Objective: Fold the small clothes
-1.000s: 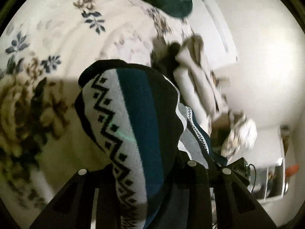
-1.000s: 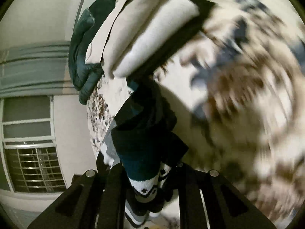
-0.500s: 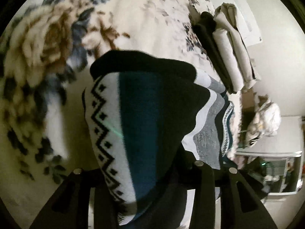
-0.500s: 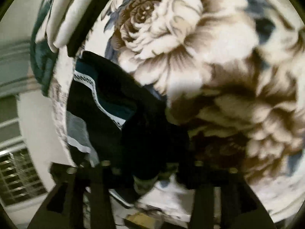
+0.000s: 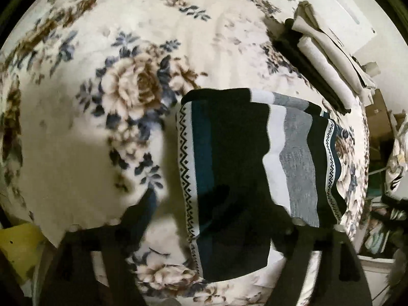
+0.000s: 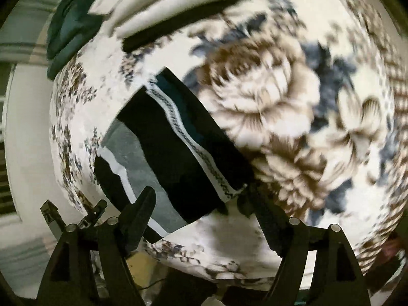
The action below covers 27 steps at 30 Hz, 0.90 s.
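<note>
A: Striped knit garment (image 5: 229, 158) is seen lying flat on the floral blanket (image 5: 76, 140), folded over, w/ the zigzag band along its left edge in the left wrist view.

B: Confirmed from the right wrist view too: same garment (image 6: 173, 153) is laid on the blanket (image 6: 293, 117), zigzag stripe running diagonally, grey and white bands toward the lower left.

A: Left gripper (image 5: 211, 219) is held above it, pointed steeply down. Jaws are opening, spread wide; garment sits betw. the fingers but isn't pressed by either pad.

B: Right gripper (image 6: 199, 204) likewise: jaws opening, fingers set well apart. Left finger is seen over the grey part, right finger just beside the garment's corner. Nothing is clamped.

A: Beyond the garment, a stack of folded cream and black clothes (image 5: 323, 58) is seen near the blanket's far edge.

B: Same stack (image 6: 165, 7) shows at top of the right view, w/ a dark green garment (image 6: 68, 23) touching its left side. Blanket pattern is blurred on the right.
</note>
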Tool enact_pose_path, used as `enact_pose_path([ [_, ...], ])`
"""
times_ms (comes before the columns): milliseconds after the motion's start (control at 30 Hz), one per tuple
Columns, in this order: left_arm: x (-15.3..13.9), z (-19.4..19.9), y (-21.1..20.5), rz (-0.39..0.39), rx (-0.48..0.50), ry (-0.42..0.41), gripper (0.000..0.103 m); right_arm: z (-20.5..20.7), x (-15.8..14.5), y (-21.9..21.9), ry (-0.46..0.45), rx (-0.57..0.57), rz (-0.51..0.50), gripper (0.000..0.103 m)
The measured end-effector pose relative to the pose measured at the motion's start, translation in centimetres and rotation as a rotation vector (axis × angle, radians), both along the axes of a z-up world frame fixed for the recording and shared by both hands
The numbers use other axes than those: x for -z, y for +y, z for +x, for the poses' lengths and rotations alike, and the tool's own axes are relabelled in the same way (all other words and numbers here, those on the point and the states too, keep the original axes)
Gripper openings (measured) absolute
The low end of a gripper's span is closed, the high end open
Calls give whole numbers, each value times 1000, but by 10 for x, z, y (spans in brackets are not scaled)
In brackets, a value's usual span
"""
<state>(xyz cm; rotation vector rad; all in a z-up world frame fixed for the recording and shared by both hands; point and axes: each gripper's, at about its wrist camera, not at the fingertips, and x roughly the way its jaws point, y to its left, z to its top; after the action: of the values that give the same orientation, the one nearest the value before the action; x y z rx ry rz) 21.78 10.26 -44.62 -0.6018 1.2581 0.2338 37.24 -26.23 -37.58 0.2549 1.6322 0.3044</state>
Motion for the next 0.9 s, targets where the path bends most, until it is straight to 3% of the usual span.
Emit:
enact_pose_path([
  [67, 0, 8, -10, 30, 28, -14, 98, 11, -13, 10, -26, -42, -9, 79],
  [133, 9, 25, -21, 69, 49, -21, 98, 27, -19, 25, -63, -102, -40, 79],
  [300, 54, 67, -38, 160, 88, 43, 101, 64, 3, 70, -151, -234, -133, 79],
  [567, 76, 80, -21, 95, 25, 20, 103, 90, 56, 125, -133, -335, -146, 79],
  [900, 79, 80, -20, 90, -38, 9, 103, 88, 70, 139, -129, -358, -152, 79],
])
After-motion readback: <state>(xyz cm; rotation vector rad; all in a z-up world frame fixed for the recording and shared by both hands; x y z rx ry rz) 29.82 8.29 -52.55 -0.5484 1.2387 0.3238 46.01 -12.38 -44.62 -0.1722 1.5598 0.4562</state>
